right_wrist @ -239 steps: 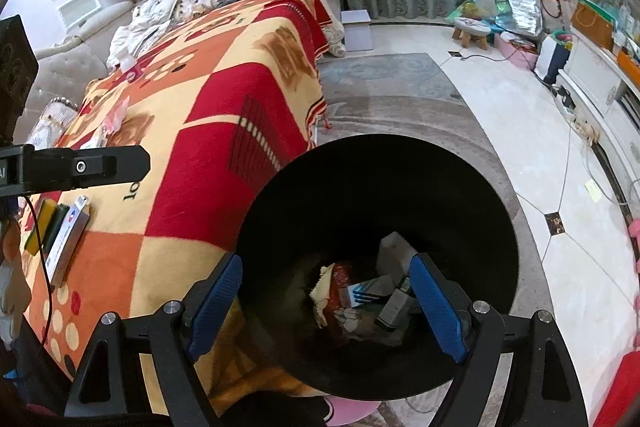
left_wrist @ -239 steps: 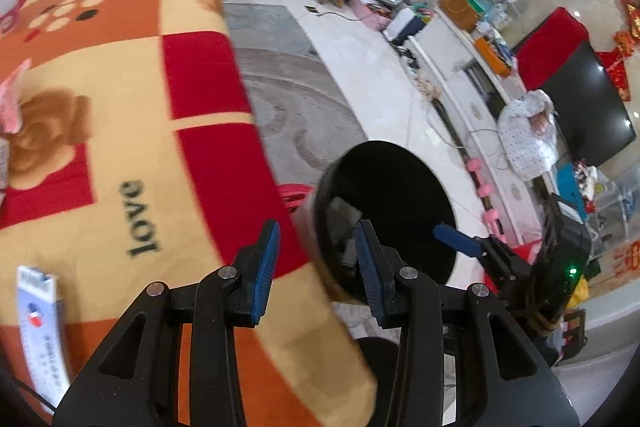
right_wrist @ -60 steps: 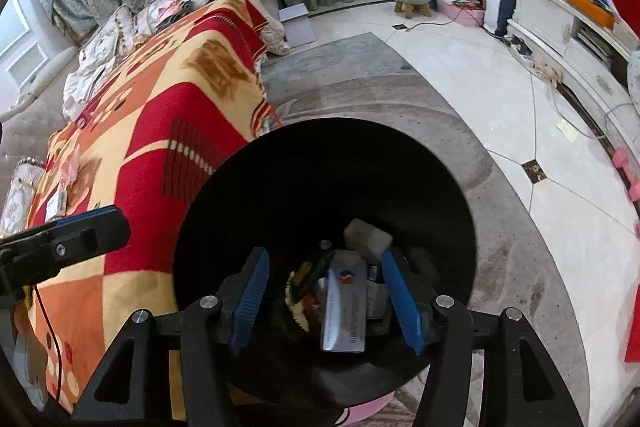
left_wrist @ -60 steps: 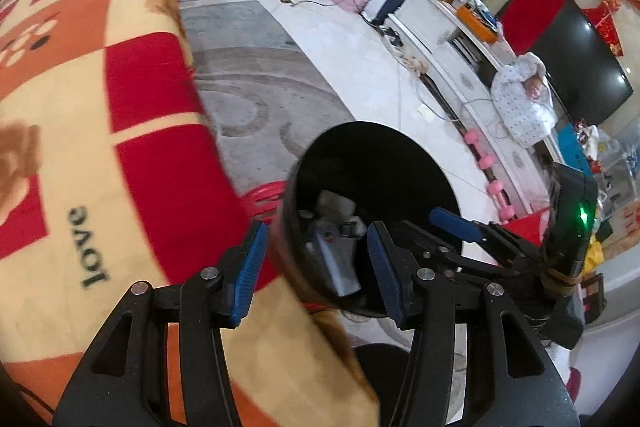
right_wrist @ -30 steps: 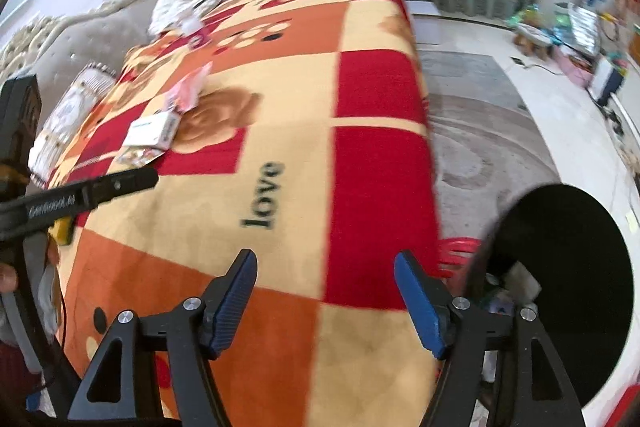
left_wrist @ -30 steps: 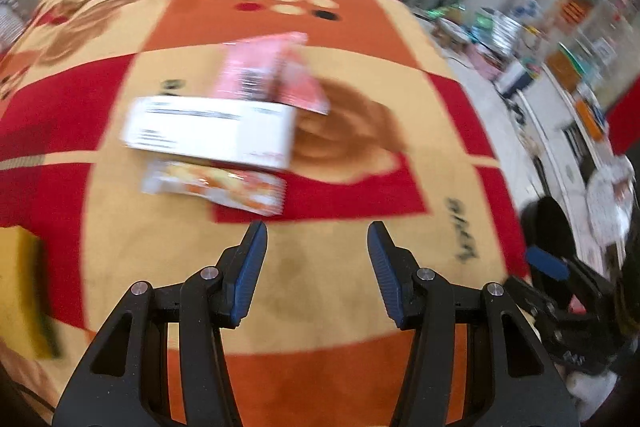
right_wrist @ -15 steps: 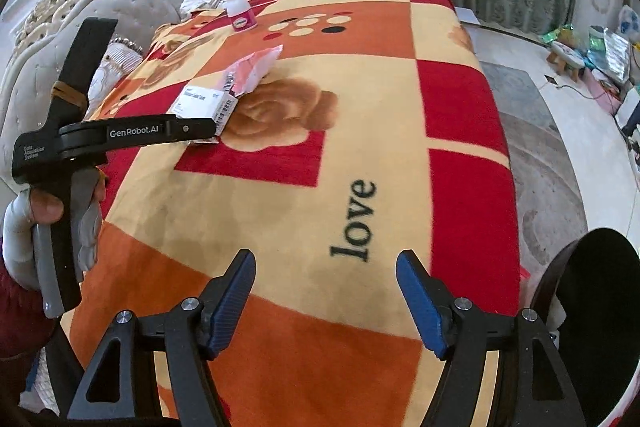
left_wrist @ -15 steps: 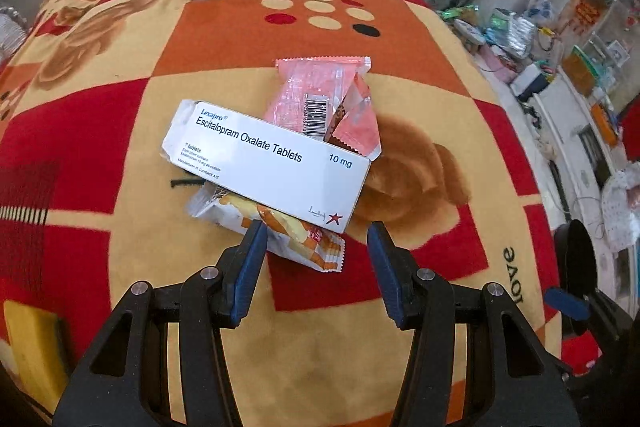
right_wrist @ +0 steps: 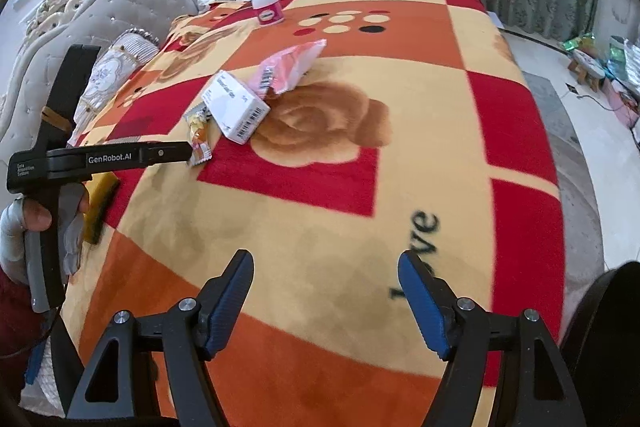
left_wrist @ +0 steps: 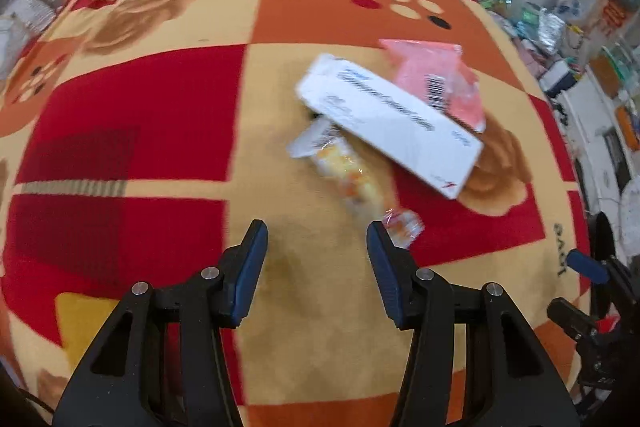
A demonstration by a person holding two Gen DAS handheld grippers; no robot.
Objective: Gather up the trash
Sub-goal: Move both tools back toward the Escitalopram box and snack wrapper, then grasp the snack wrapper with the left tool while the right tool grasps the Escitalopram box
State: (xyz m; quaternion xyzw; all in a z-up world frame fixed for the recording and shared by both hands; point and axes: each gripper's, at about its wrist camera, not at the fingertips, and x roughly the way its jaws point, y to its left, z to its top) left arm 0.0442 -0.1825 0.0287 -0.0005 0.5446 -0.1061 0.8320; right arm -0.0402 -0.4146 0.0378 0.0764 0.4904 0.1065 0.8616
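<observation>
Beyond the empty, parted left tongs (left_wrist: 316, 241), the white medicine box (left_wrist: 388, 123) lies flat, slanting away leftward.

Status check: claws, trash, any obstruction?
Left claw open, empty, by yellow snack wrapper. Right claw open, empty. White tablet box overlaps wrapper.

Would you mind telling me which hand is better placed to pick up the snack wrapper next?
Left. The left gripper is open with the snack wrapper just ahead of its fingers; the right gripper is farther back over bare blanket.
</observation>
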